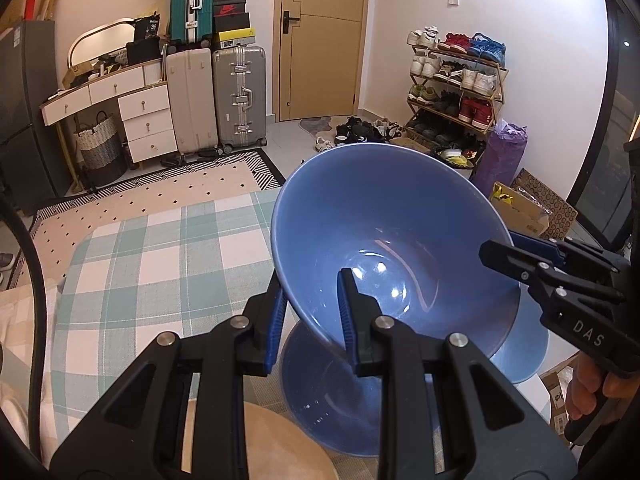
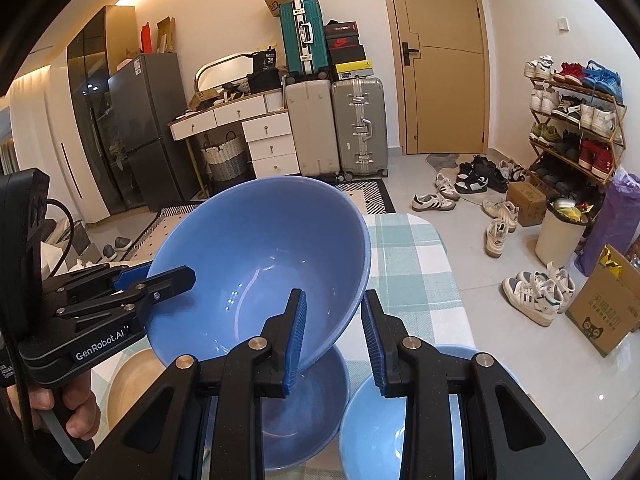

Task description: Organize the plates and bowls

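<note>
A large blue bowl (image 1: 384, 236) (image 2: 260, 256) hangs in the air, held by both grippers on opposite sides of its rim. My left gripper (image 1: 310, 320) is shut on its near rim, one finger inside and one outside. My right gripper (image 2: 334, 336) straddles the other side of the rim, and it also shows in the left wrist view (image 1: 516, 252). My left gripper shows in the right wrist view (image 2: 168, 276). A second blue bowl (image 1: 332, 400) (image 2: 304, 404) sits right below on the table. A blue plate (image 2: 400, 420) (image 1: 524, 348) lies beside it.
A wooden plate (image 1: 256, 444) (image 2: 128, 384) lies at the near table edge. The table has a green checked cloth (image 1: 160, 256). Beyond are suitcases (image 1: 240, 96), a white dresser (image 1: 132, 108), a shoe rack (image 1: 456, 84), loose shoes (image 2: 496, 220) and cardboard boxes (image 2: 604, 304).
</note>
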Tool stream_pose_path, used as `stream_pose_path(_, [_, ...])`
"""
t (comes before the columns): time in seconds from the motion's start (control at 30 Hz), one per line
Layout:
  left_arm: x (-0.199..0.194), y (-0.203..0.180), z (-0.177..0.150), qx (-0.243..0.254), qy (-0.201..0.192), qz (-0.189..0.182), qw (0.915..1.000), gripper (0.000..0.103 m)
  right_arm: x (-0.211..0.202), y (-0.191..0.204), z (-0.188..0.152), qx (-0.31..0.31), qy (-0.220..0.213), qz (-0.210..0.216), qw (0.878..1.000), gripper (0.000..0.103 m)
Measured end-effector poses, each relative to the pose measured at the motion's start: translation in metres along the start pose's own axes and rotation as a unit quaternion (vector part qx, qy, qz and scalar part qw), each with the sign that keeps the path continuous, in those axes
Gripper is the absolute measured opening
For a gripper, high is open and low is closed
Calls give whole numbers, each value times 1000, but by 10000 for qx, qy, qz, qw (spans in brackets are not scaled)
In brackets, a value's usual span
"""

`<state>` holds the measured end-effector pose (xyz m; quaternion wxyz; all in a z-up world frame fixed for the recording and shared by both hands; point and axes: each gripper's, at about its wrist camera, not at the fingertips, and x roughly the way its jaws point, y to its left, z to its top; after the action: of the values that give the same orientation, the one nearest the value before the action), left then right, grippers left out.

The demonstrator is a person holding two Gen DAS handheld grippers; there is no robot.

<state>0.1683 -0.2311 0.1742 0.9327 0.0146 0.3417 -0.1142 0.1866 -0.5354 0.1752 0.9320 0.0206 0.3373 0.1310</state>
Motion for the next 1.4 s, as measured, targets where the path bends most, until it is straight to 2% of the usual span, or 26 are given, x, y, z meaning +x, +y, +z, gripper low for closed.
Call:
stream_pose_path(0.5, [-12,12,-31,-52,166,12,9998,21,0,12,-17,26,179,117,9998,30])
stream_pose_path(1.4, [29,15,-71,76,485,70,9988,21,12,13,-60,42,604,56,9981,30])
